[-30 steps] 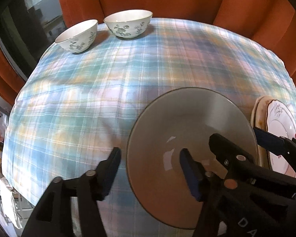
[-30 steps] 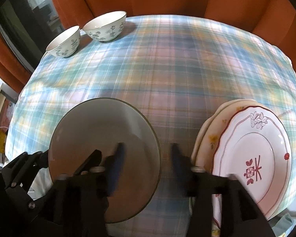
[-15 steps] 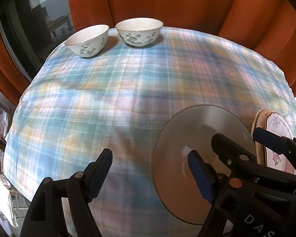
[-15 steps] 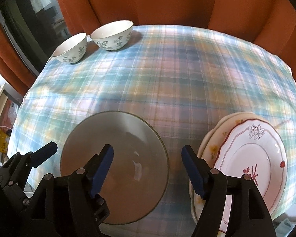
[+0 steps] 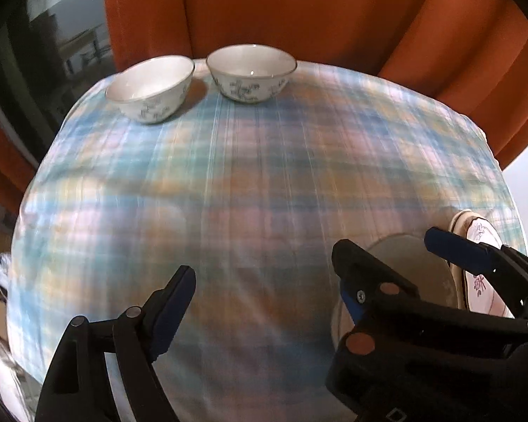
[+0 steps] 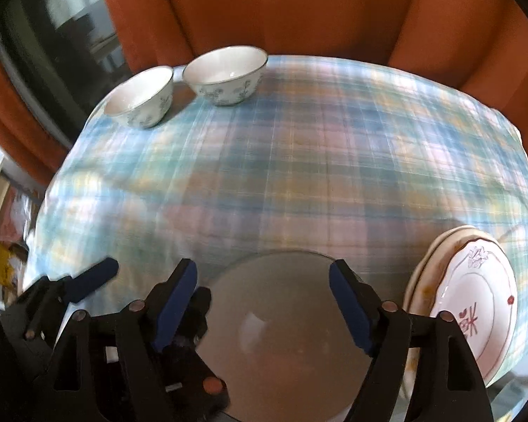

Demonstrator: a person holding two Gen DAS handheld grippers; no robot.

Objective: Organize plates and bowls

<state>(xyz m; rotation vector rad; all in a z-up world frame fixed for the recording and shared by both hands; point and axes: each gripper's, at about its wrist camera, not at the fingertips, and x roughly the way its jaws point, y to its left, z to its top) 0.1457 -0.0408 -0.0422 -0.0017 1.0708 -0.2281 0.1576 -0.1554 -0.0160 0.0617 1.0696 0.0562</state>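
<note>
While both claws hang above the plaid-clothed bench (image 6: pixel 299 161), stock stands thus. Grey plate (image 6: pixel 281 330): flat on the cloth at the near edge, released, just beside the plate stack (image 6: pixel 475 302) at right. Two floral bowls: left bowl (image 6: pixel 140 100) and right bowl (image 6: pixel 225 74), side by side at the far edge, unstacked; likely the step remaining, along with adding the grey plate to the stack. Left claw (image 5: pixel 264 302): jaws opening, nothing between. Right claw (image 6: pixel 264 306): jaws opening, empty, over the grey plate. Change from a second earlier: both claws wider, drawn back and higher, the plate left behind.
</note>
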